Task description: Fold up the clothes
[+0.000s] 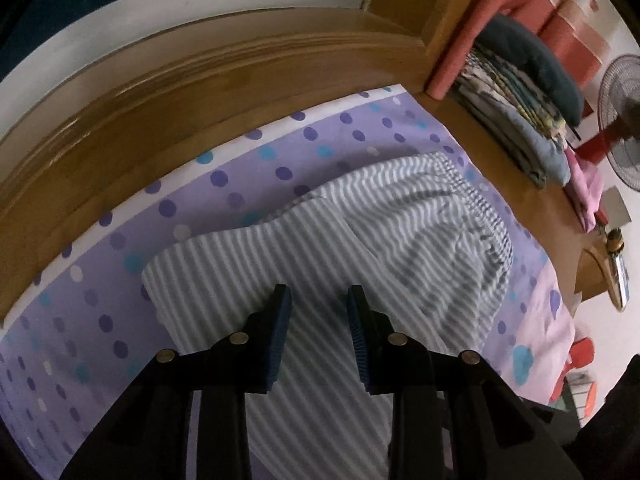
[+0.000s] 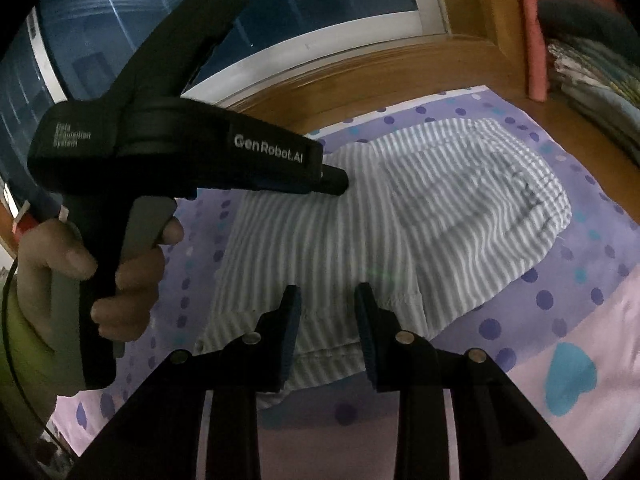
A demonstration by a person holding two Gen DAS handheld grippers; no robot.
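Jaws of both grippers stand parted, nothing between them: left gripper (image 1: 319, 292) over the garment's middle, right gripper (image 2: 328, 292) above its hemmed edge. One striped garment (image 1: 360, 232), grey and white woven cloth with a gathered elastic band at the far end, lies flat and partly folded on the bed. One bedsheet (image 1: 240, 160), lilac with purple and turquoise dots. One wooden bed frame (image 1: 160, 92), varnished, curved in the lens. One window (image 2: 300, 8), dark glass, white frame. One stack of folded textiles (image 1: 516, 120). One pedestal fan (image 1: 622, 120). One hand (image 2: 80, 272) on the left gripper's handle.
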